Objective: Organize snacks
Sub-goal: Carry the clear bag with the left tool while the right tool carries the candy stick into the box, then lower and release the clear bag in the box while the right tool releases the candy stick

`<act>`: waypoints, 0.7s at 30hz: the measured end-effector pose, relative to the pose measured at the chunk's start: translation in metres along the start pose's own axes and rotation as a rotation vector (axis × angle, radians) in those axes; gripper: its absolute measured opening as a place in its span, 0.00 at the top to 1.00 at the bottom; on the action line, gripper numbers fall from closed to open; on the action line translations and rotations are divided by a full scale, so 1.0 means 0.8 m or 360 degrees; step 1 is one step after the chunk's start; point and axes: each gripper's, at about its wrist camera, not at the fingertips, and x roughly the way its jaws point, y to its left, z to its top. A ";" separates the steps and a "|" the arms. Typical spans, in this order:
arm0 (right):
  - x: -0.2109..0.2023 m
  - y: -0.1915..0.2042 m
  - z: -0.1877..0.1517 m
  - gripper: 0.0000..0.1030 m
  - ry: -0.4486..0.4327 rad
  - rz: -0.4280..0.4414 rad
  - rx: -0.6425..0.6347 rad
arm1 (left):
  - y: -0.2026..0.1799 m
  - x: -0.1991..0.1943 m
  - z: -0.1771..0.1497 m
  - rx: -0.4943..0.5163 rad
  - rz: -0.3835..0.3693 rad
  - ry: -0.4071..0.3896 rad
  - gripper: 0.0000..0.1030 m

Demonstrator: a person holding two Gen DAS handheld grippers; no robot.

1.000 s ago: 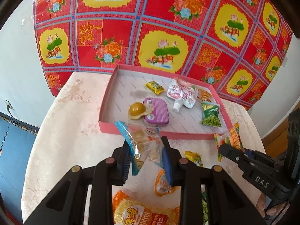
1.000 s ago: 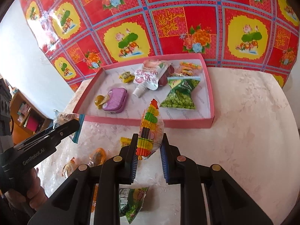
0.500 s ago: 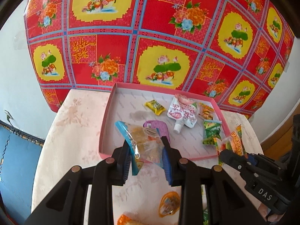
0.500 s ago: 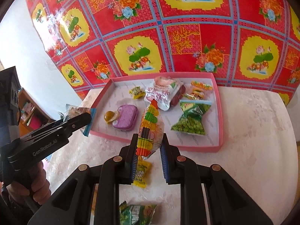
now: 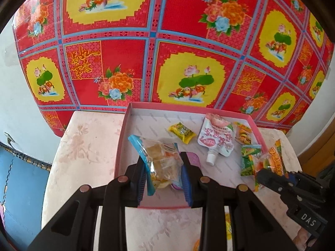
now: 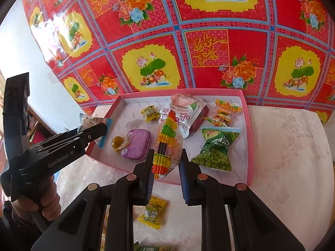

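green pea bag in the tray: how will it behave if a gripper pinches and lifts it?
The green pea bag looks like soft film cinched at the middle, so it will probably sag. The loose peas would likely shift, pulling the full end down. The glossy film may slip unless pinched at the flat top seal.

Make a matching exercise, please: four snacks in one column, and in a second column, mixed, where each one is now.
1. clear packet with blue edge
2. striped candy packet
3. green pea bag
4. yellow packet

a. lying in the pink tray
b. on the table outside the tray
c. in the left gripper
d. in the right gripper

Pairs: 1-c, 2-d, 3-a, 4-b
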 end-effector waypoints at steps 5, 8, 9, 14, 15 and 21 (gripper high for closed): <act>0.009 -0.001 0.003 0.78 0.0021 0.0009 0.0002 | 0.006 0.020 0.003 -0.0013 0.0007 0.0027 0.70; 0.015 0.000 0.005 0.78 0.0033 0.0018 -0.0007 | 0.007 0.032 0.006 0.0007 0.0028 0.0030 0.70; 0.018 0.000 0.006 0.78 0.0037 0.0020 -0.0012 | 0.008 0.035 0.007 0.0011 0.0034 0.0032 0.70; 0.034 0.007 0.013 0.78 0.0053 0.0036 -0.0037 | 0.013 0.049 0.010 0.0014 0.0036 0.0035 0.70; 0.037 0.008 0.014 0.78 0.0057 0.0039 -0.0039 | 0.014 0.053 0.011 0.0015 0.0033 0.0038 0.70; 0.057 0.017 0.026 0.78 0.0065 0.0072 -0.0057 | 0.025 0.070 0.015 -0.0015 0.0003 0.0053 0.70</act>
